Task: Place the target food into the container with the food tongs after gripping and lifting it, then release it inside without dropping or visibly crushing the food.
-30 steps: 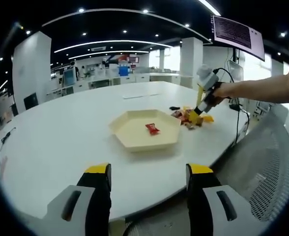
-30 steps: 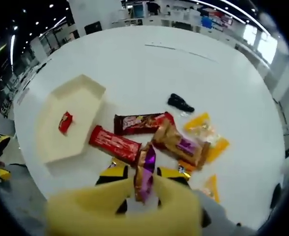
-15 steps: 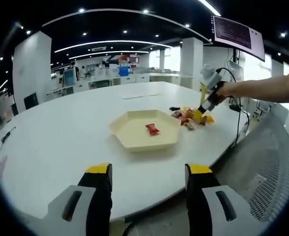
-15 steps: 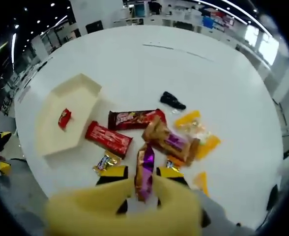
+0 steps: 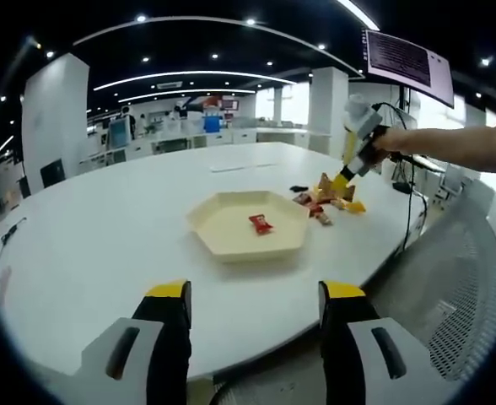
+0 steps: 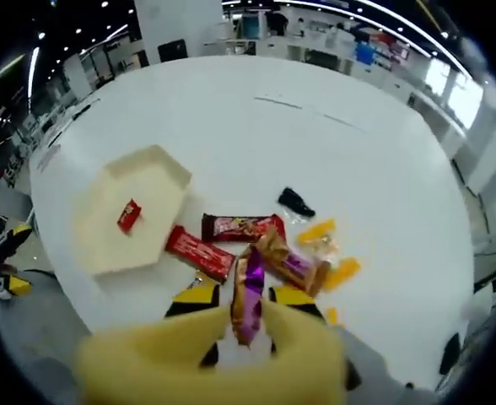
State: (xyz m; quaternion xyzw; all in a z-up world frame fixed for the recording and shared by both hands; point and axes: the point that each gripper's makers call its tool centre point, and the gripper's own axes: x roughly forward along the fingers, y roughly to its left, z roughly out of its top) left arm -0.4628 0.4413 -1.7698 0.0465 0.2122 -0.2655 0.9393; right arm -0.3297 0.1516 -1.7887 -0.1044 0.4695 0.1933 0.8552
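Left claw (image 5: 252, 337): it was open, with nothing between its yellow-tipped jaws, and it hung low in front of the near edge of the bench
Right claw (image 6: 235, 297): it was squeezed on the yellow tongs (image 6: 210, 359), up in the air over the snack pile; in the left gripper view the same claw (image 5: 355, 152) was at the far right, held by a person's hand (image 5: 385, 155)
Purple snack (image 6: 249, 294): a shiny purple and gold wrapper stood upright, pinched between the tips of the tongs and lifted clear of the bench
Tray (image 6: 159, 160): a pale six-sided tray sat on the bench beside the snack pile; in the left gripper view the tray (image 5: 217, 245) was in the middle of the bench
Small red candy (image 6: 129, 214): it lay flat inside the tray, near the middle, on its own
Snack pile: a red bar (image 6: 200, 253) lay just beside the tray, a dark brown bar (image 6: 242, 226) touched it, a brown and purple packet (image 6: 286, 261) leaned on them, and orange packets (image 6: 331, 253) lay next to that
Black thing (image 6: 296, 202): a small dark thing sat near the pile, too small to tell what it was
Bench (image 6: 231, 110): big, round and white
Chair (image 5: 459, 295): a grey mesh chair stood by the bench on the right side of the left gripper view
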